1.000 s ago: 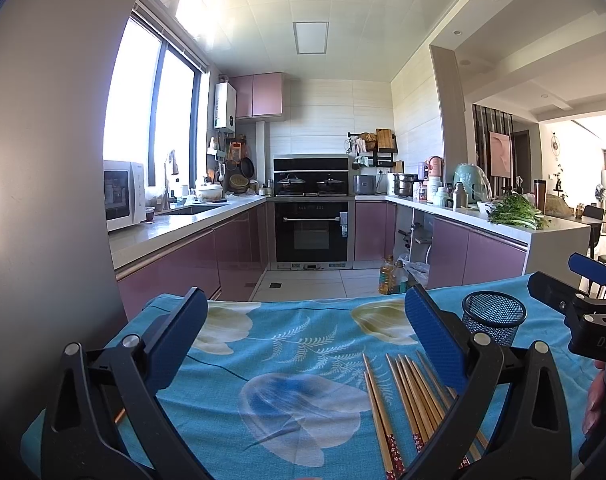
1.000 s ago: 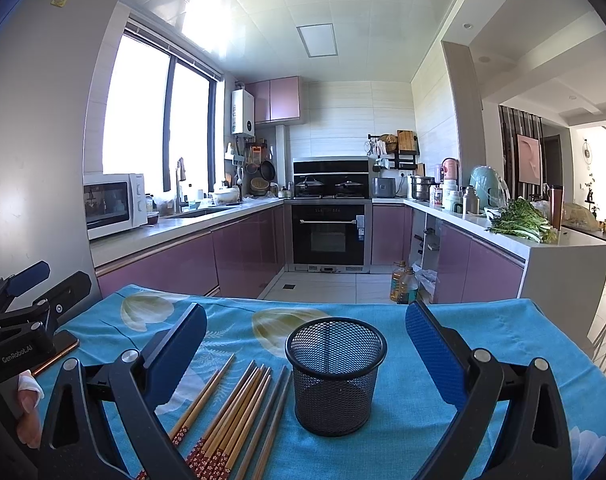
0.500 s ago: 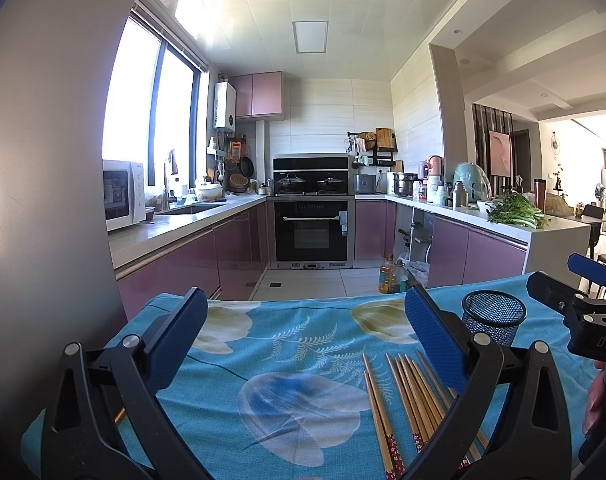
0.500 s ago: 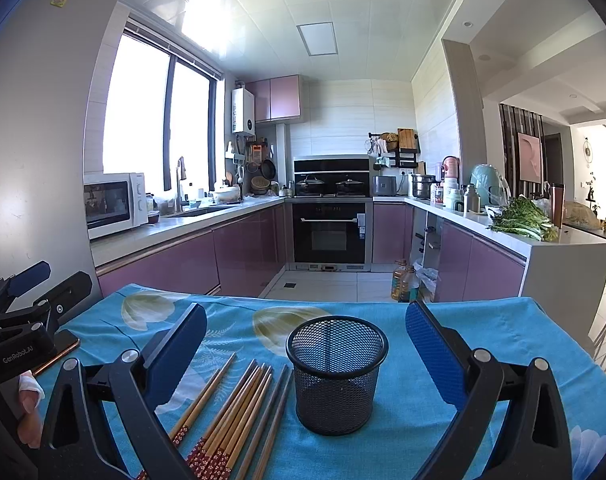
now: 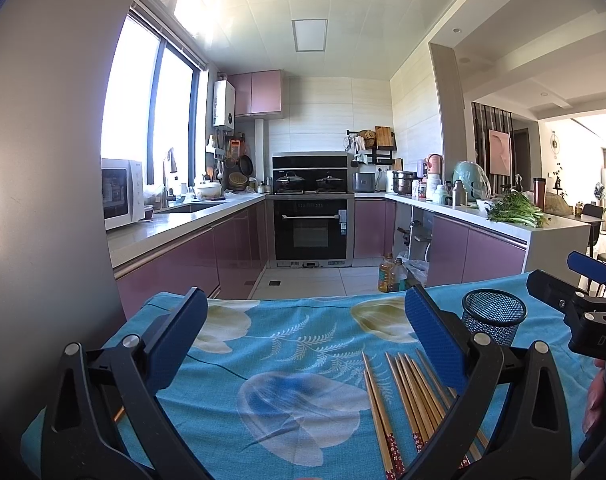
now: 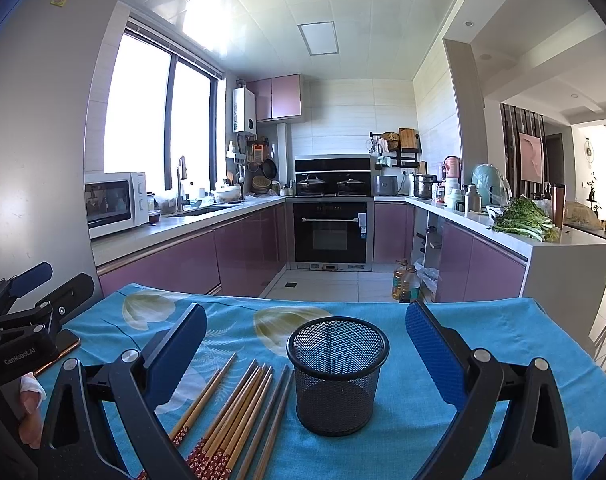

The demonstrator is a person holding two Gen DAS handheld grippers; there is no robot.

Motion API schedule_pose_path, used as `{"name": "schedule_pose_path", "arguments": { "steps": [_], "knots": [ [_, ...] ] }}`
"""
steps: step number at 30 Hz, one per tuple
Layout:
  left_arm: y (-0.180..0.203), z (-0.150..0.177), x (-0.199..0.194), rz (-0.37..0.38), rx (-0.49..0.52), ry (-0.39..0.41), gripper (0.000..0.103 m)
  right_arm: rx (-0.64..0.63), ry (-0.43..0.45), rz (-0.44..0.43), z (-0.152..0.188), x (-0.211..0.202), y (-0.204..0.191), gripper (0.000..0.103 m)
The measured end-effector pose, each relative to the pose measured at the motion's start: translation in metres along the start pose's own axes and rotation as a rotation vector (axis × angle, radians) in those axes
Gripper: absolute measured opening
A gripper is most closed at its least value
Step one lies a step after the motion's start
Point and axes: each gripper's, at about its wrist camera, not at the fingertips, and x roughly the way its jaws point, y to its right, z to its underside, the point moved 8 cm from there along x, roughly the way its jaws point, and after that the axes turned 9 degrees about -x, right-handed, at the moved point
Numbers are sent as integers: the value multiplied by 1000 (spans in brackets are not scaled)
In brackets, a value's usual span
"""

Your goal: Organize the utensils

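Observation:
Several wooden chopsticks [image 5: 407,396] with red patterned ends lie side by side on the blue floral tablecloth [image 5: 263,360]. They also show in the right wrist view [image 6: 239,408], just left of a black mesh cup [image 6: 337,376] that stands upright and empty. The cup shows in the left wrist view [image 5: 494,316] at the right. My left gripper [image 5: 303,336] is open and empty above the cloth, left of the chopsticks. My right gripper [image 6: 305,344] is open and empty, with the cup between its fingers' line of sight.
The table's far edge [image 6: 343,300] drops to the kitchen floor, with oil bottles [image 6: 405,280] beyond it. A grey wall [image 5: 43,200] stands close on the left. A dark flat object [image 6: 63,350] lies on the cloth's left edge.

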Motion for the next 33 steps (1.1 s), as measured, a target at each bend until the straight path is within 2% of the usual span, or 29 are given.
{"name": "schedule_pose_path", "arguments": {
  "steps": [17, 22, 26, 33],
  "knots": [
    [0, 5, 0, 1, 2, -12, 97, 0, -11, -13, -1, 4, -3, 96],
    [1, 12, 5, 7, 11, -27, 97, 2, -37, -46, 3, 4, -5, 96],
    [0, 17, 9, 18, 22, -60, 97, -13, -93, -111, 12, 5, -13, 96],
    [2, 44, 24, 55, 90, -186, 97, -67, -275, -219, 53, 15, -35, 96]
  ]
}}
